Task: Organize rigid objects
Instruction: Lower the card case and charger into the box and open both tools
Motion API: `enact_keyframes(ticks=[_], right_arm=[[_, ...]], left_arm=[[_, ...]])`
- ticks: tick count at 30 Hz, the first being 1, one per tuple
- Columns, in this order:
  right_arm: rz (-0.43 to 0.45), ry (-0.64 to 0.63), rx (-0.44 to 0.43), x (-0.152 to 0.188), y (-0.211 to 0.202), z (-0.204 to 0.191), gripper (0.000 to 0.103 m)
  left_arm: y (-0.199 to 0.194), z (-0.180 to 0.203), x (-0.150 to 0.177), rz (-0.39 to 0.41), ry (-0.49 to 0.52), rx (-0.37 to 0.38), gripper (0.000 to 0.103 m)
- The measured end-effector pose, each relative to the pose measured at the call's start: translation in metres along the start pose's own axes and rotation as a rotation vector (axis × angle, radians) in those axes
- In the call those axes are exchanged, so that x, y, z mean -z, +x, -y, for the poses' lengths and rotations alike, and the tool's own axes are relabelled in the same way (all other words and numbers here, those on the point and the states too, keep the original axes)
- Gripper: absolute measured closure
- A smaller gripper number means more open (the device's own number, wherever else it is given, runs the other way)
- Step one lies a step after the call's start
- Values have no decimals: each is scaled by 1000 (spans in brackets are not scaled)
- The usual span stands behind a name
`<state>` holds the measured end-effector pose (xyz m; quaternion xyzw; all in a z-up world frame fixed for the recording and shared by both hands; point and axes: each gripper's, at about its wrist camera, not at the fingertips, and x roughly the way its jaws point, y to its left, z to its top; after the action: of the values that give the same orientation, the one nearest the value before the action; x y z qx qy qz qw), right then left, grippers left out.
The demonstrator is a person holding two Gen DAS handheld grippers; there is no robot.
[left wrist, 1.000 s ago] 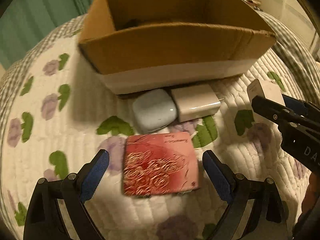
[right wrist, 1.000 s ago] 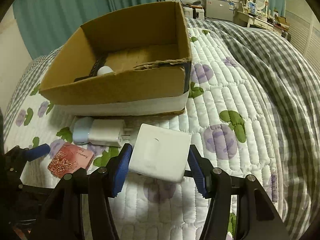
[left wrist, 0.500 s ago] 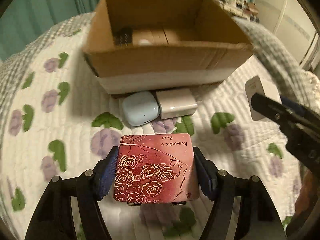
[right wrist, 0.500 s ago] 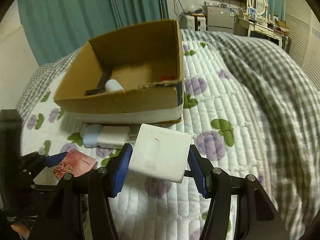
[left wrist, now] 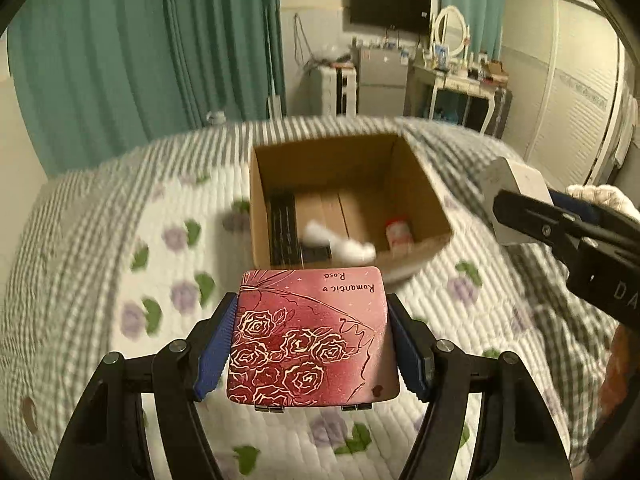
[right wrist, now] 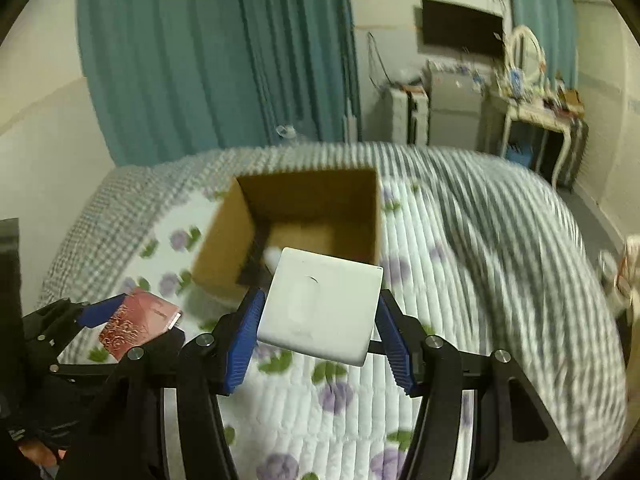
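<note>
My left gripper (left wrist: 310,340) is shut on a red tin with white rose drawings (left wrist: 310,336) and holds it in the air in front of the open cardboard box (left wrist: 344,204). My right gripper (right wrist: 318,332) is shut on a flat white square block (right wrist: 320,304), also raised, just short of the box (right wrist: 296,236). The right gripper with its white block shows at the right of the left wrist view (left wrist: 516,196). The left gripper with the tin shows at the lower left of the right wrist view (right wrist: 136,322). Inside the box lie a black flat item (left wrist: 284,232), a white item (left wrist: 340,240) and a red-capped one (left wrist: 398,232).
The box stands on a bed with a white quilt with purple flowers (left wrist: 168,280) and a grey checked blanket (right wrist: 500,248). Teal curtains (left wrist: 160,48), a wall TV and a dresser (left wrist: 452,84) are behind the bed.
My left gripper closed on the red tin and lifted it off the quilt. Both grippers rose high, and the box now shows from above. The white block stayed gripped.
</note>
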<state>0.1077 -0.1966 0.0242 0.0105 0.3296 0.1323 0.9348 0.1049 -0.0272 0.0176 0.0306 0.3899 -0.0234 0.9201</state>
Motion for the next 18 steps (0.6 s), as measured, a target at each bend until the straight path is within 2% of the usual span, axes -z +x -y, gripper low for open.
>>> enact_keyframes(ticks=[5, 11, 13, 18], right_arm=[[58, -87, -18, -47, -11, -14, 47], [70, -153, -49, -89, 12, -19, 47], [54, -168, -51, -98, 28, -16, 47], [32, -176, -16, -110, 81, -5, 47]], left_arm=[[-2, -12, -32, 55, -23, 27, 31], [22, -9, -64, 111, 31, 3, 31], [42, -5, -72, 81, 43, -31, 31], [92, -3, -81, 42, 27, -14, 31]])
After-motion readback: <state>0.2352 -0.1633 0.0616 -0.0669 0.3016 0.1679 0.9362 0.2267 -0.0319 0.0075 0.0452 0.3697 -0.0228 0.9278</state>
